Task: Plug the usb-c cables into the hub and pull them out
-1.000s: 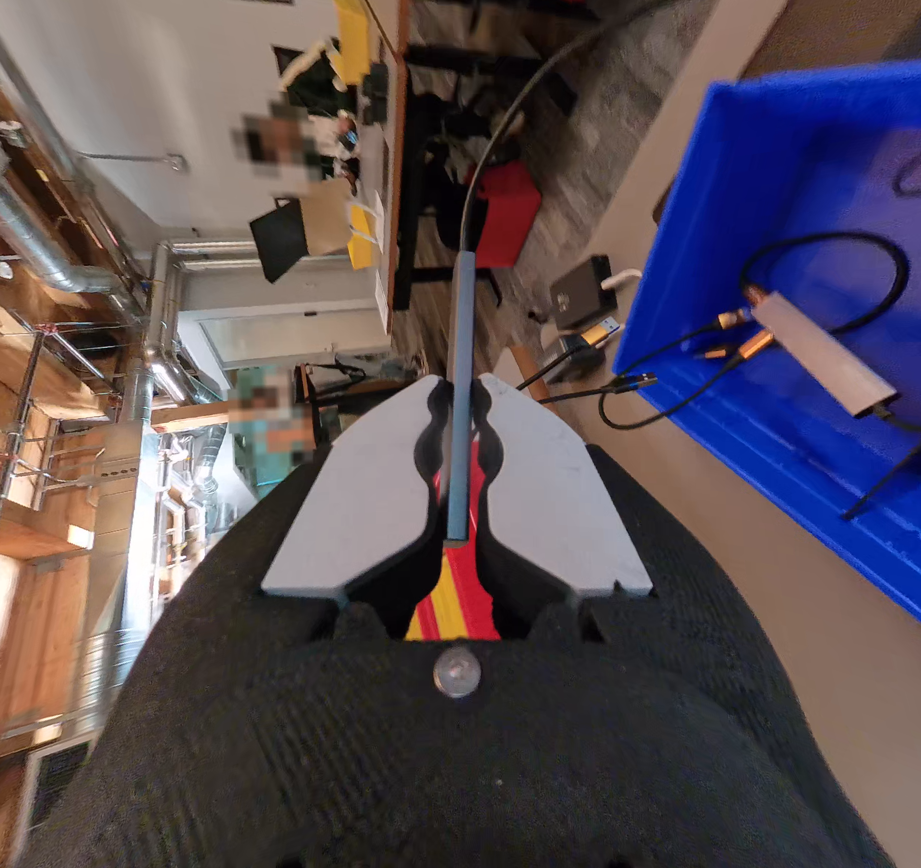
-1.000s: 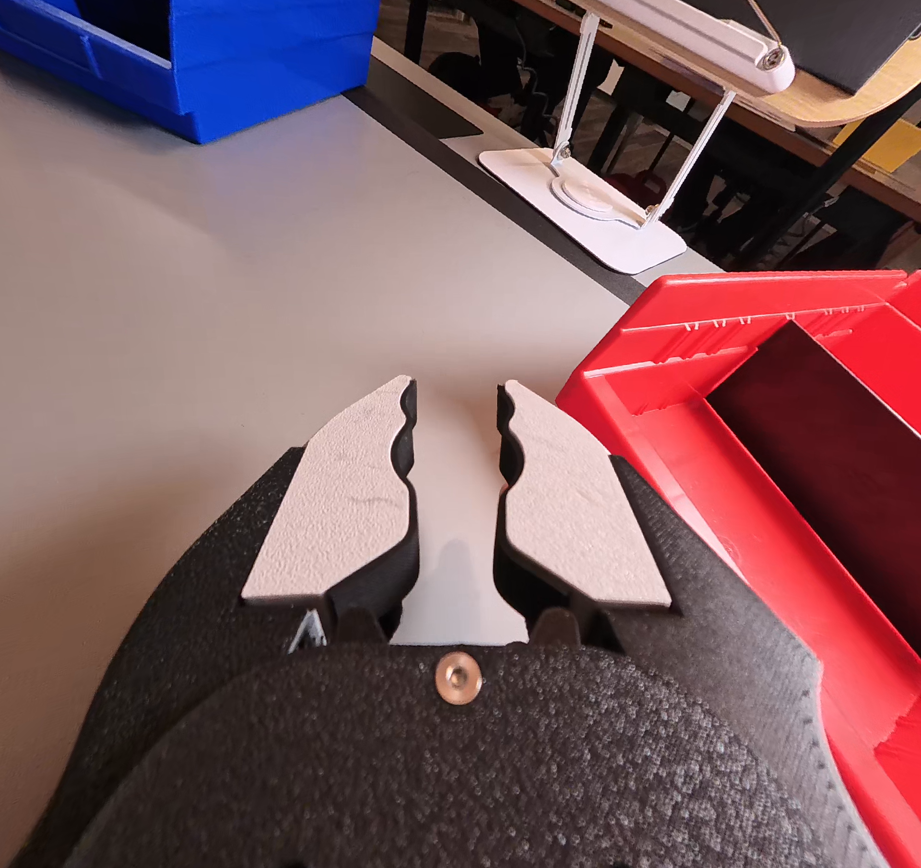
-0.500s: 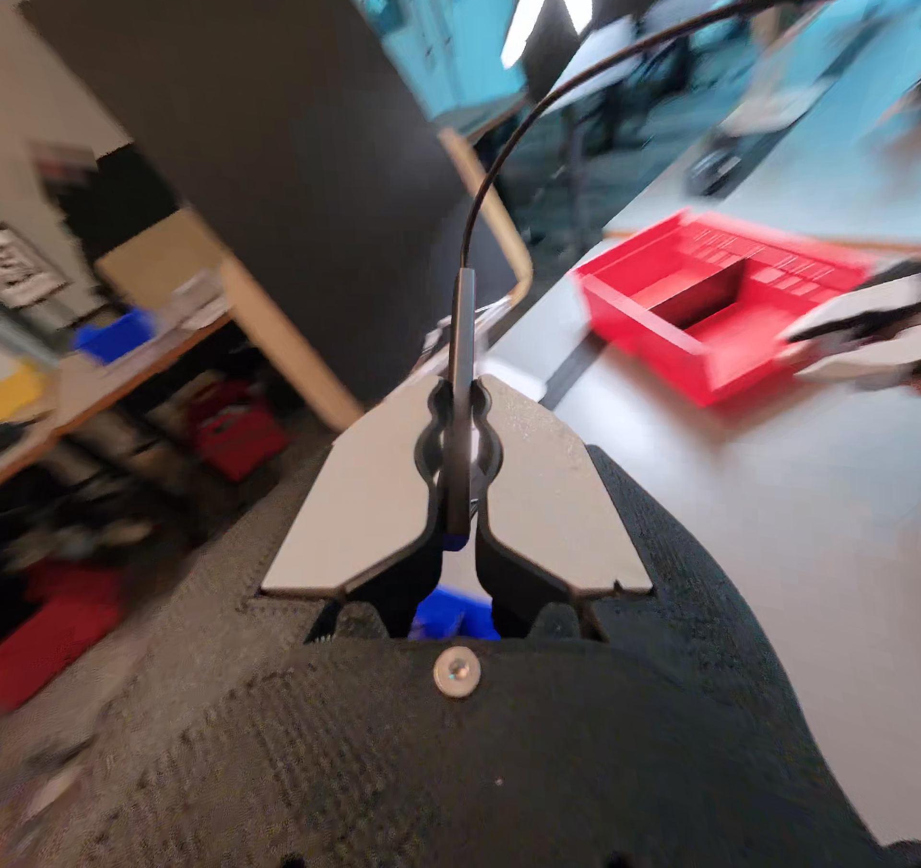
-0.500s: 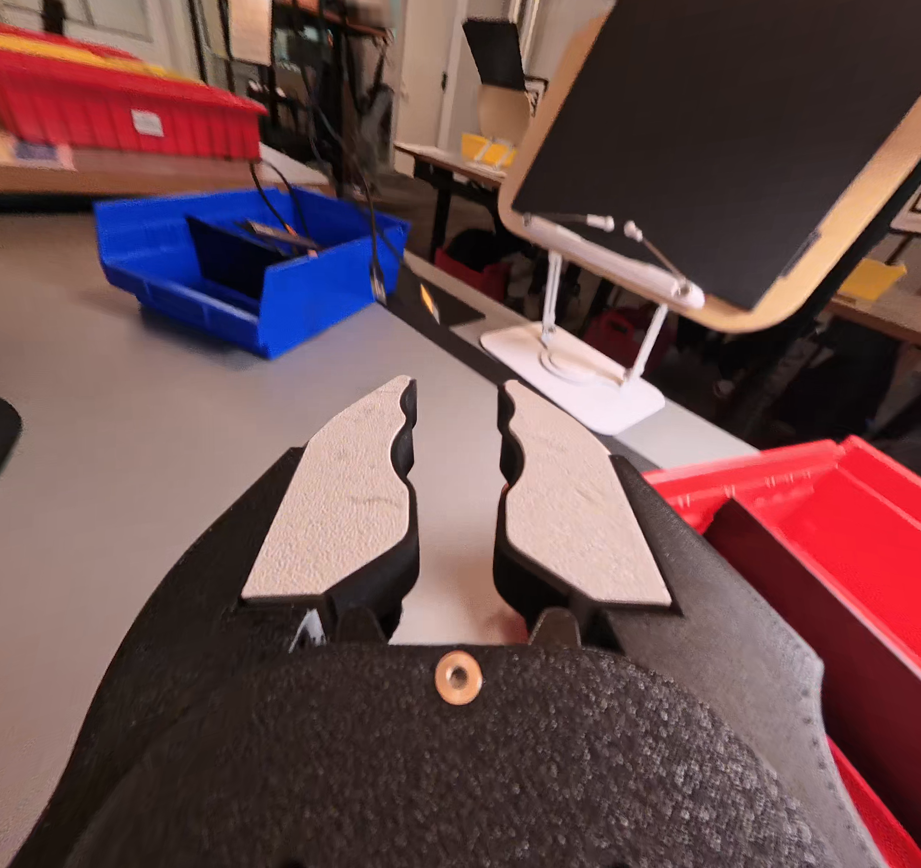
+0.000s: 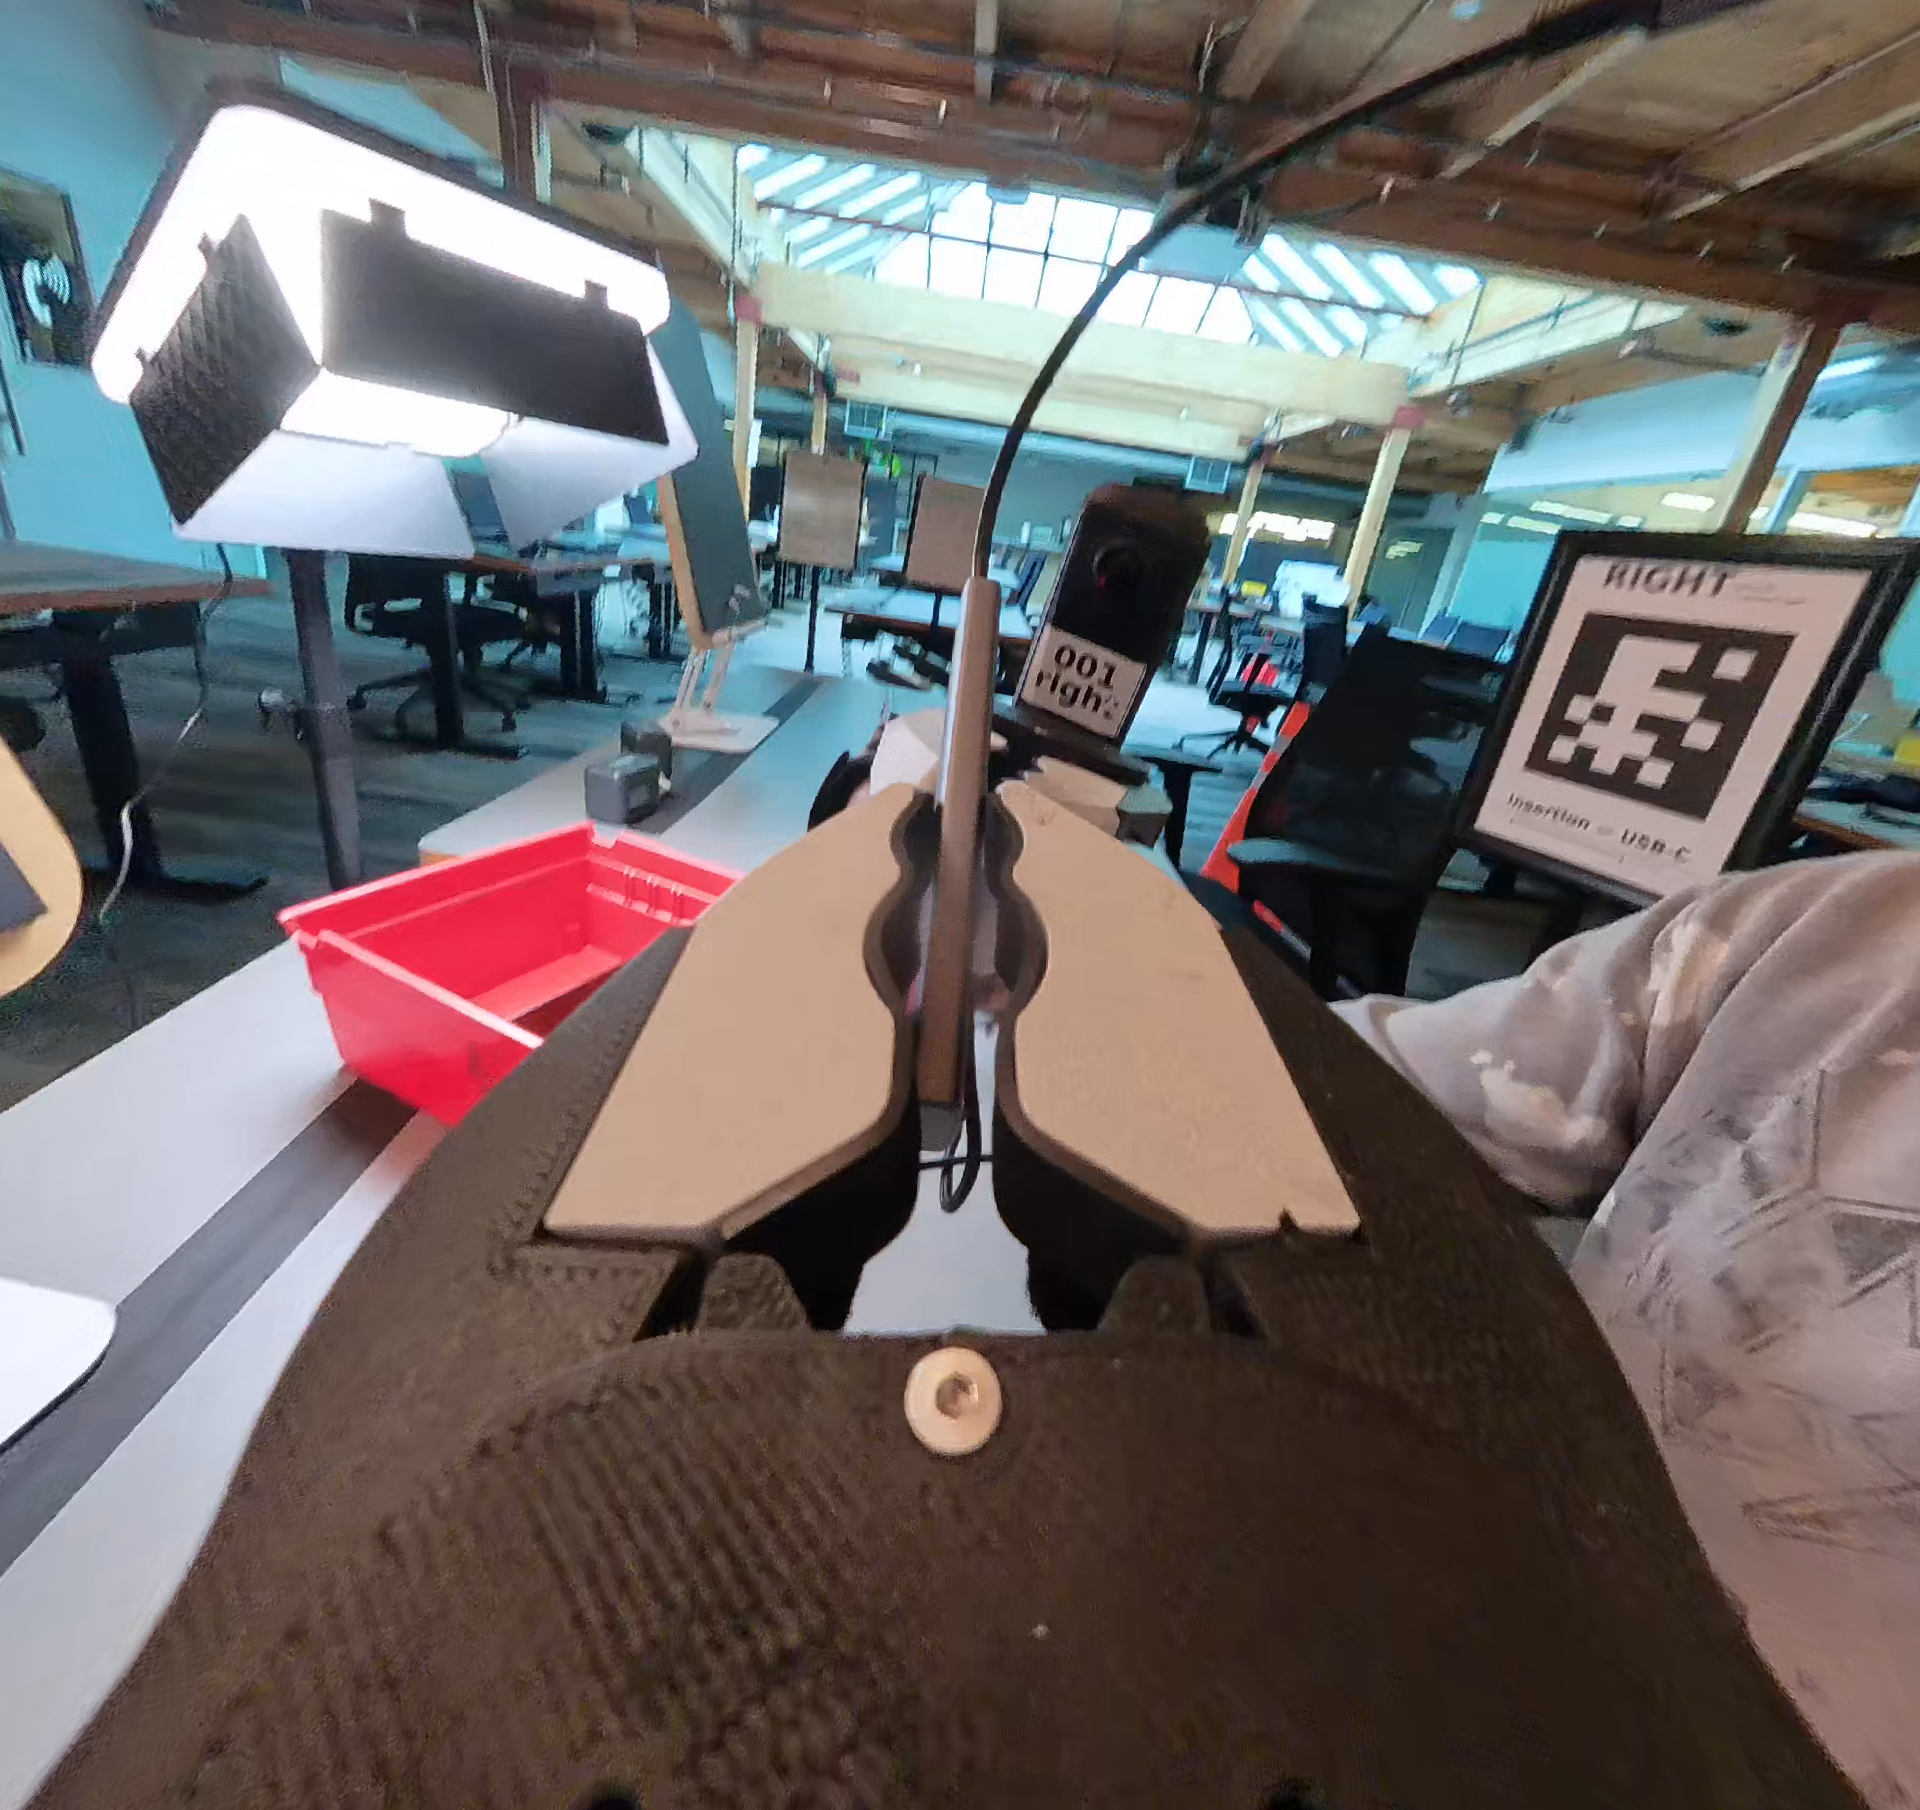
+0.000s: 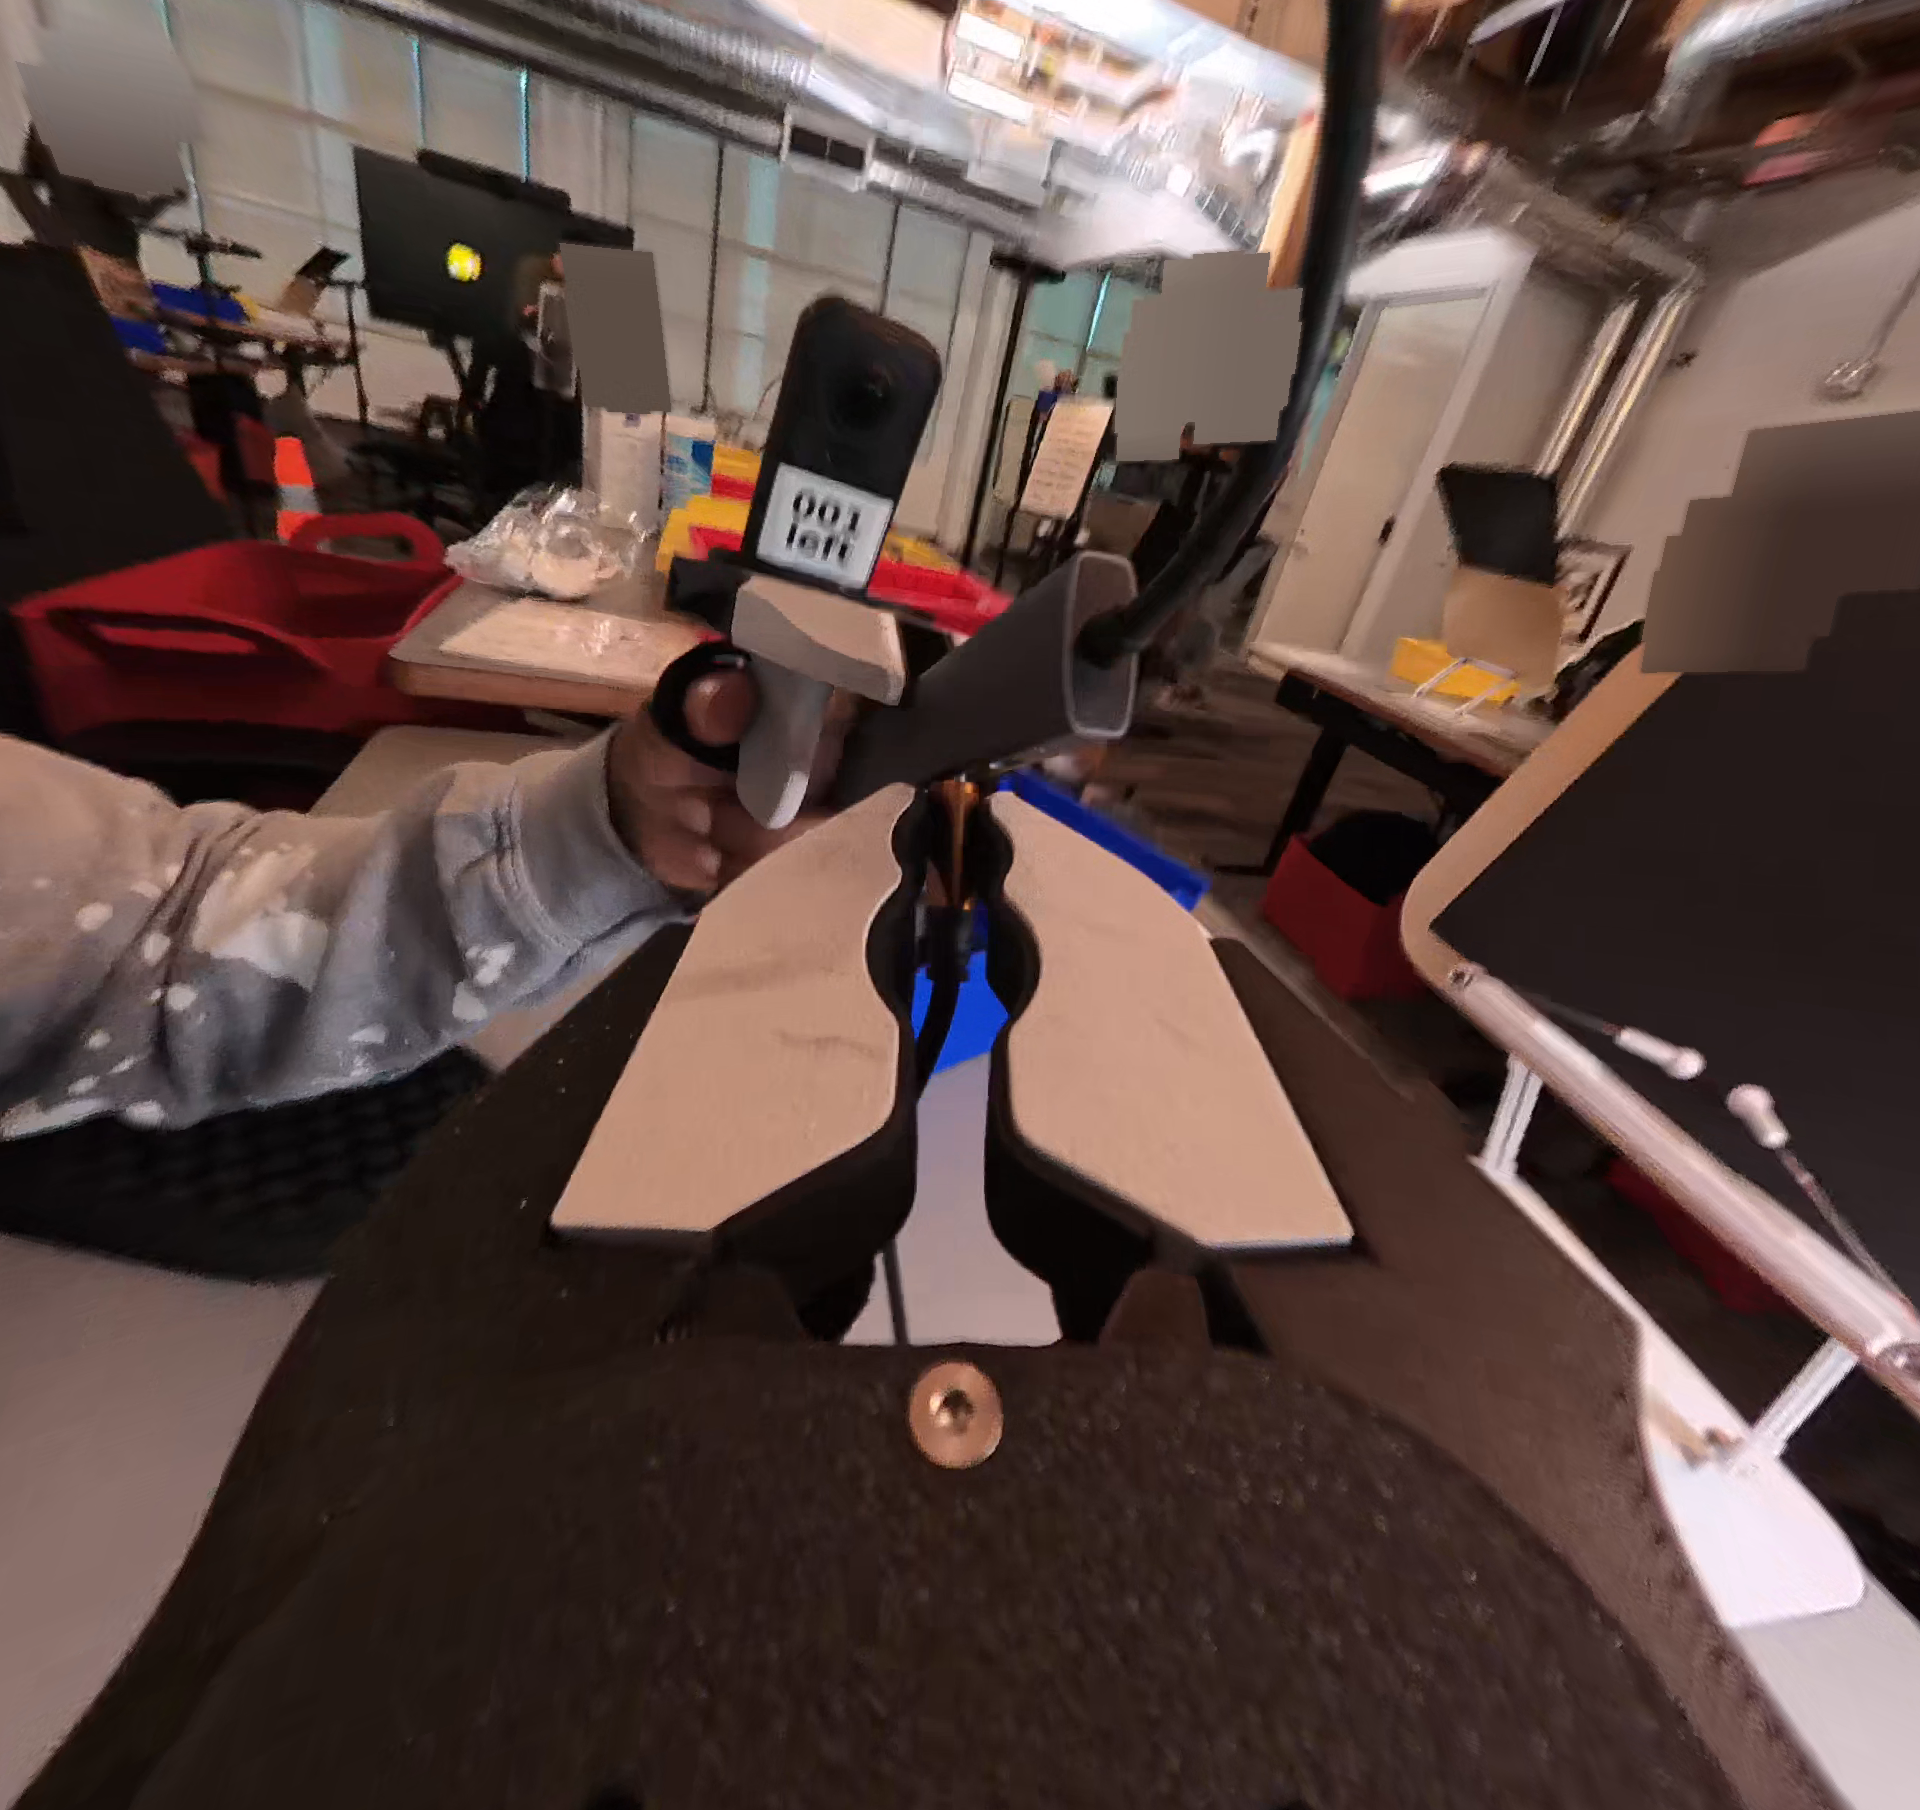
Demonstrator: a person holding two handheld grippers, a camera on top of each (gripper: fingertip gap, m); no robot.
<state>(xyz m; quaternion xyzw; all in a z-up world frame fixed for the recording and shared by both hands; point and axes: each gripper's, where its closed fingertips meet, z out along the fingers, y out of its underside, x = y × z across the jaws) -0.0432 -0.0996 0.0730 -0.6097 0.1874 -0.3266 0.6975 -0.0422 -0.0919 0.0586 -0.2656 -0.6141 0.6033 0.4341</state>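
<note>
The left gripper is clamped on the grey hub, which stands on edge between its fingers, lifted clear of the table beside the red bin. Opposite, the right gripper pinches a usb-c cable by its orange connector, right at the hub's end.

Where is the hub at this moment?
The hub is off the table, clamped edge-on between the left tongs in the left wrist view. In the right wrist view it sits just above the right tongs, which grip an orange plug.
</note>
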